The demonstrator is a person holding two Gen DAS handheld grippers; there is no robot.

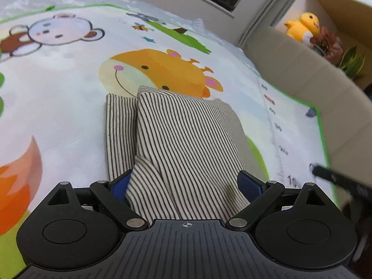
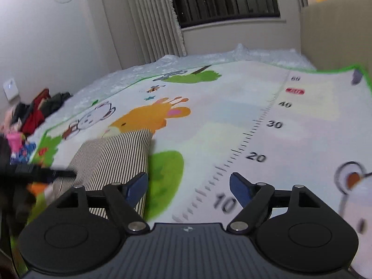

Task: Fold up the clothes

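Left-wrist view: the striped garment (image 1: 176,139) lies folded in layers at frame centre on the play mat (image 1: 69,107), its near end between the wide-spread jaws of the left gripper (image 1: 186,181) — nothing clamped. Right gripper (image 2: 188,186) also gapes empty, lower centre, over the mat just right of the garment. Judgement: either a further fold or a finished release — close on an edge only if another fold is due.

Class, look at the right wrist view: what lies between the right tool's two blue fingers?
Only bare play mat: its green patch and printed ruler marks. The striped garment lies beside the right tool, past its left finger. The fingers stand apart.

Pleated curtain (image 2: 148,23) beside dark barred window (image 2: 223,2).
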